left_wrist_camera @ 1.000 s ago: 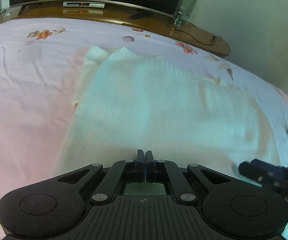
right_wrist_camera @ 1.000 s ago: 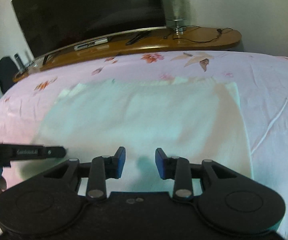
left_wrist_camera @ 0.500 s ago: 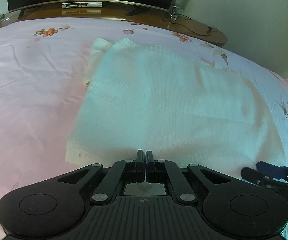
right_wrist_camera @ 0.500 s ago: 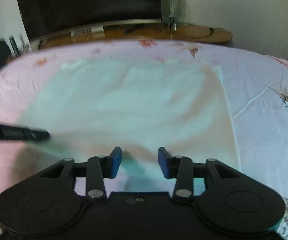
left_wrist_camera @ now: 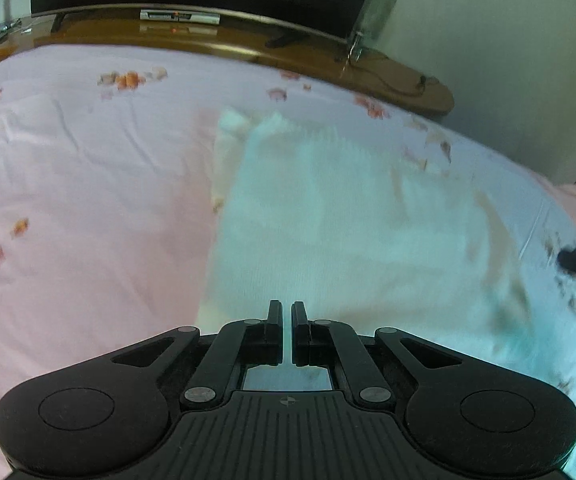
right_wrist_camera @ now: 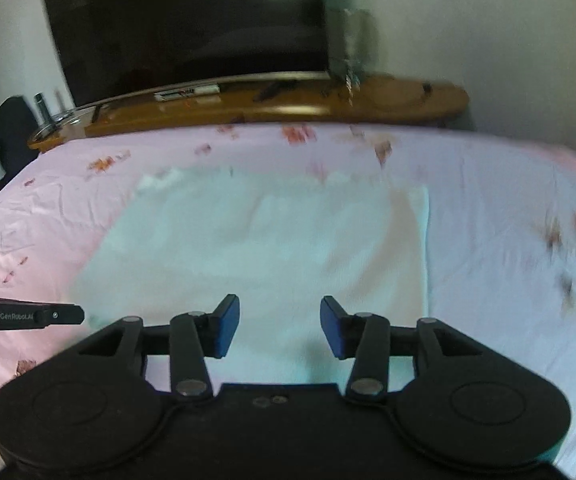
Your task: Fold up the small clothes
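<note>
On the pink flowered bedsheet (right_wrist_camera: pixel 508 200) the white knitted garment (right_wrist_camera: pixel 272 240) is lying flat as a folded rectangle, so both tools are hanging above its near edge without touching it. The left gripper (left_wrist_camera: pixel 287 312) is staying clenched on nothing, while the right gripper (right_wrist_camera: pixel 280 320) is opening its jaws over the cloth with nothing between them, probably because this fold is finished.

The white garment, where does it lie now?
In both wrist views the white garment lies flat on the pink bedsheet, short of the wooden shelf.
</note>
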